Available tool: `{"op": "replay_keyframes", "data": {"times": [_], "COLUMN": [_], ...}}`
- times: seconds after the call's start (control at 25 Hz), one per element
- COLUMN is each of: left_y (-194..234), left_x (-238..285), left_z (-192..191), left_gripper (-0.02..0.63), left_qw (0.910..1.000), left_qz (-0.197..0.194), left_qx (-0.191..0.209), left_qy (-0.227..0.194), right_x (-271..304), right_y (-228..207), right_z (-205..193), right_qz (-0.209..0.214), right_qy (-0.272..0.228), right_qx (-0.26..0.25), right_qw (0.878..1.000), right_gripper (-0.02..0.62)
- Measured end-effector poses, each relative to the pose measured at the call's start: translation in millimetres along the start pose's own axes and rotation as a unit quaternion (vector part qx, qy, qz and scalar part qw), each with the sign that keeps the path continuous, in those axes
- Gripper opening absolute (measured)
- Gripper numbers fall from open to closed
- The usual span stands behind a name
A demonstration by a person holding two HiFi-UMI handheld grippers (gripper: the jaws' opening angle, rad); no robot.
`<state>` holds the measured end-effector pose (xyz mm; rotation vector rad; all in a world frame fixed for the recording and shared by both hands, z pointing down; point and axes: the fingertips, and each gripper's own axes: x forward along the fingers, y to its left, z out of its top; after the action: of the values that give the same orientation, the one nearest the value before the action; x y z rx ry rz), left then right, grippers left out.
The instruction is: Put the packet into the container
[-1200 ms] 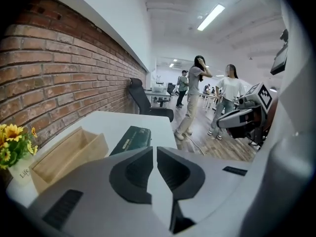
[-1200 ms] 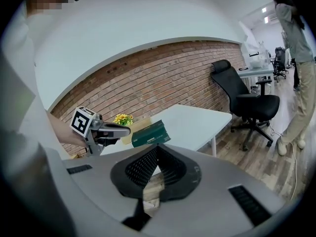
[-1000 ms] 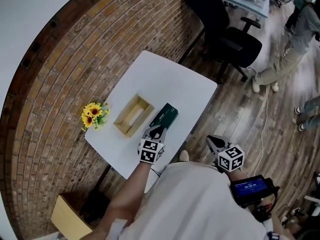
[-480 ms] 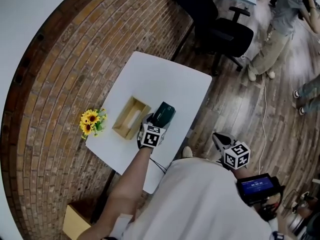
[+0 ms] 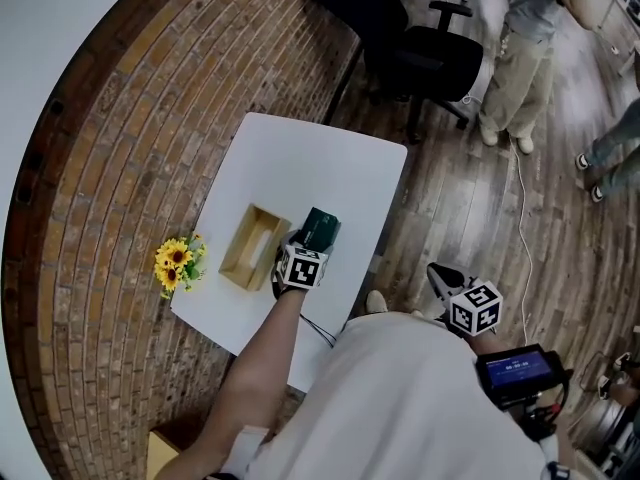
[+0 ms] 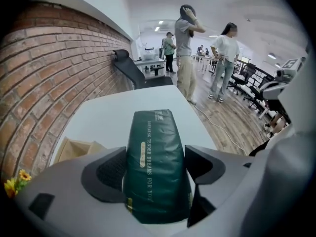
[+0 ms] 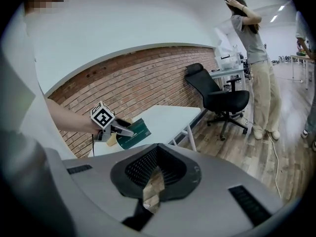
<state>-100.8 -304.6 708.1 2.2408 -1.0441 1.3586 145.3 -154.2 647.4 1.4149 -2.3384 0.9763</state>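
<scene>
The left gripper (image 5: 296, 244) was just spread around the packet (image 6: 157, 157); a centred squeeze was called for; the right gripper (image 7: 154, 174) was closed.

Head view notes. Curved red-brick wall (image 5: 120, 168) sweeping 7 to 12 o'clock. Wood-plank floor (image 5: 470, 228) from 1 to 5. White table (image 5: 330, 158) at centre. Black office chair (image 5: 420, 58) at 1 o'clock, just beyond. Ceiling lamps (image 6: 160, 22) lit far off.

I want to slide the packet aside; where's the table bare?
Bare: the far half of the table, from the packet to the edge by the chair. Crowded: the near left, where container, packet and the left claw, jaws just opened around it, sit together.
</scene>
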Motion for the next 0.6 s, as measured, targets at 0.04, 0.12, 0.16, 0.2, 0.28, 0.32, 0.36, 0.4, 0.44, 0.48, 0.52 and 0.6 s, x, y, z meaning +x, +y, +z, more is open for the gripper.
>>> {"op": "replay_keyframes", "data": {"times": [0.04, 0.12, 0.16, 0.2, 0.28, 0.32, 0.36, 0.4, 0.44, 0.48, 0.52, 0.6], "left_y": [0, 0, -1, -1, -2, -2, -3, -4, -5, -6, -7, -8], "left_x": [0, 0, 0, 0, -1, -2, -3, -5, -7, -9, -10, -14], "left_z": [0, -1, -1, -1, -1, -1, -2, -4, -6, -8, -10, -11], "left_gripper": [0.383, 0.361, 0.354, 0.349, 0.337, 0.334, 0.331, 0.33, 0.33, 0.33, 0.33, 0.33], "left_qw": [1.0, 1.0, 0.9999, 0.9999, 0.9999, 0.9999, 0.9999, 0.9998, 0.9998, 0.9997, 0.9995, 0.9991], "left_qz": [0.001, 0.0, -0.001, -0.002, -0.007, -0.01, -0.014, -0.017, -0.02, -0.022, -0.025, -0.029], "left_qx": [0.0, -0.002, -0.003, -0.004, -0.004, -0.004, -0.004, -0.006, -0.009, -0.013, -0.018, -0.029], "left_qy": [0.003, 0.009, 0.012, 0.013, 0.011, 0.01, 0.008, 0.006, 0.004, 0.002, -0.001, -0.009], "right_x": [-1, -1, -1, 0, 3, 5, 7, 9, 11, 12, 14, 17], "right_y": [-1, -2, -3, -3, -1, 1, 3, 5, 7, 8, 8, 10], "right_z": [0, -2, -2, -3, -3, -2, -1, -1, 0, 0, 0, -1], "right_qz": [-0.003, -0.006, -0.007, -0.008, -0.006, -0.004, -0.001, 0.002, 0.005, 0.007, 0.01, 0.016], "right_qy": [-0.001, -0.003, -0.003, -0.003, -0.003, -0.003, -0.002, -0.001, -0.001, 0.0, 0.002, 0.007], "right_qx": [0.002, 0.006, 0.007, 0.008, 0.007, 0.006, 0.004, 0.003, 0.001, 0.0, -0.001, -0.003], "right_qw": [1.0, 1.0, 1.0, 1.0, 1.0, 1.0, 1.0, 1.0, 1.0, 1.0, 1.0, 1.0], "right_gripper": [0.006, 0.006, 0.006, 0.006, 0.006, 0.006, 0.006, 0.006, 0.006, 0.006, 0.006, 0.006]}}
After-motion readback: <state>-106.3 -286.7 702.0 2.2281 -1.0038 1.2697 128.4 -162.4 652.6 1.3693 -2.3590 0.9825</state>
